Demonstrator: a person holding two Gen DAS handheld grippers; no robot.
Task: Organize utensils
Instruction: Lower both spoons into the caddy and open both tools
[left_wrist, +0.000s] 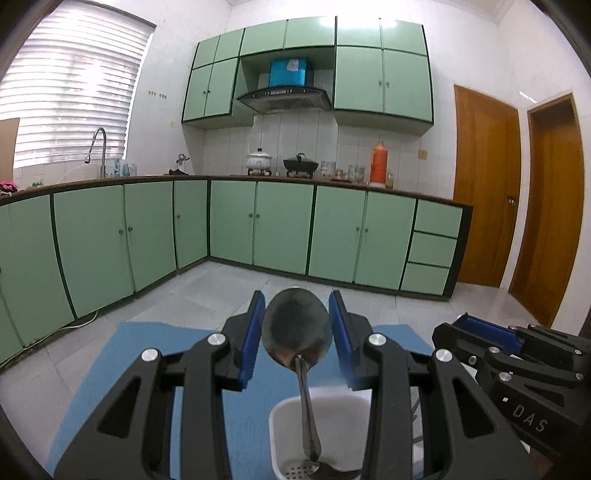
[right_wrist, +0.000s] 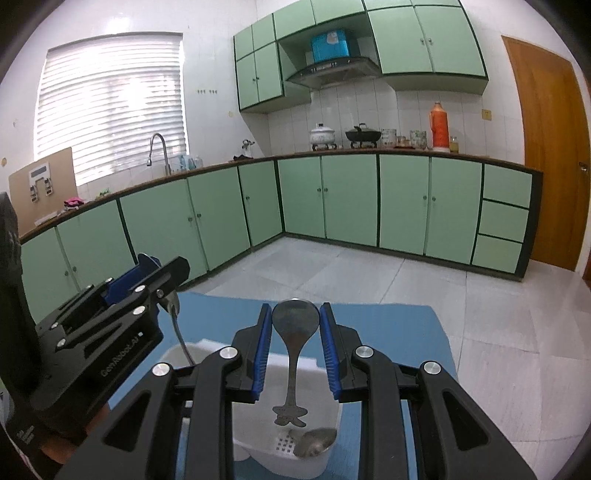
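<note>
1. left gripper (left_wrist: 297, 321), lower centre of the left wrist view: blue pads (left_wrist: 255, 332) sit on either side of a large metal spoon's (left_wrist: 295, 325) bowl. whether the pads press on it or only flank it, cannot tell; small slivers of gap seem to show at the rim.
2. the large spoon stands bowl up, its handle running down into a white utensil holder (left_wrist: 284, 417) at the bottom centre of the frame. handle tip is near the perforated floor of the holder.
3. right gripper (right_wrist: 295, 321), lower centre of the right wrist view: blue pads (right_wrist: 264, 343) bracket the bowl of a second spoon (right_wrist: 295, 321). a thin gap shows on each side of the bowl; a firm grip cannot be confirmed.
4. second spoon is bowl up, with a decorated, figure-shaped handle end hanging over the open white utensil holder (right_wrist: 325, 456), above the floor rather than on it.
5. a third spoon (right_wrist: 316, 443) lies in the bottom of the holder, lower centre of the right wrist view, beside the drain holes.
6. the holder sits on a blue mat (right_wrist: 391, 332) spread over a pale tiled floor (right_wrist: 369, 273).
7. the left gripper shows at the left of the right wrist view, the right gripper at the right edge of the left wrist view; the two are close together over the holder.
8. background: green cabinets (left_wrist: 280, 229), upper half of both frames.
</note>
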